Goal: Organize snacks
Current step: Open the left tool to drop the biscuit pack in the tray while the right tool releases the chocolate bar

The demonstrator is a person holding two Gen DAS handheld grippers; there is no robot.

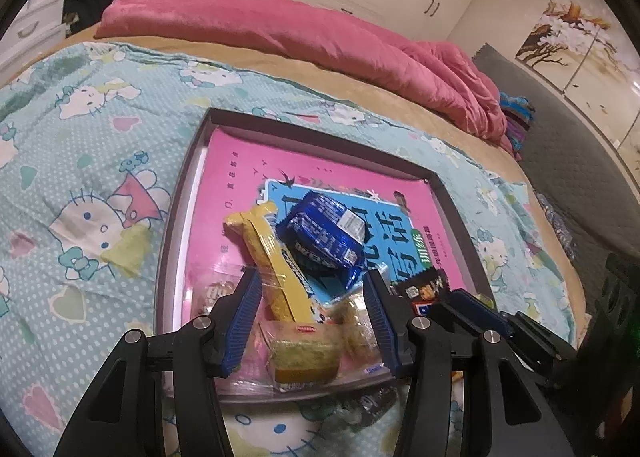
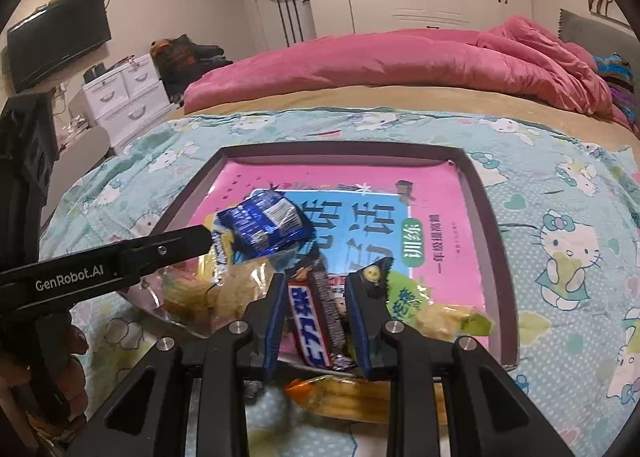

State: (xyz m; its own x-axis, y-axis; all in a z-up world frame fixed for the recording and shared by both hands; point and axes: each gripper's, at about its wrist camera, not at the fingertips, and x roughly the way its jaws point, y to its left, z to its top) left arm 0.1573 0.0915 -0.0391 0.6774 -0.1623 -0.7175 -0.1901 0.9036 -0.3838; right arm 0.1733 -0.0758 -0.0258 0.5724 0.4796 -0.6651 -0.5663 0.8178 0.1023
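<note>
Nearest your left lens, a clear-wrapped yellow cake [image 1: 302, 357] lies between the left gripper [image 1: 312, 321] blades, which stand apart and clear of it. The snacks sit heaped at the lower centre of the tray [image 1: 320, 123], the blue packet [image 1: 326, 233] topmost. You seem mid-placement: in the right view your right gripper [image 2: 316, 313] is clamped on the chocolate bar [image 2: 310, 321] (low over the tray's near edge). Next, probably, ease it apart there. Only the right view shows another wrapped snack [image 2: 344, 397] outside the tray, though blurred.
</note>
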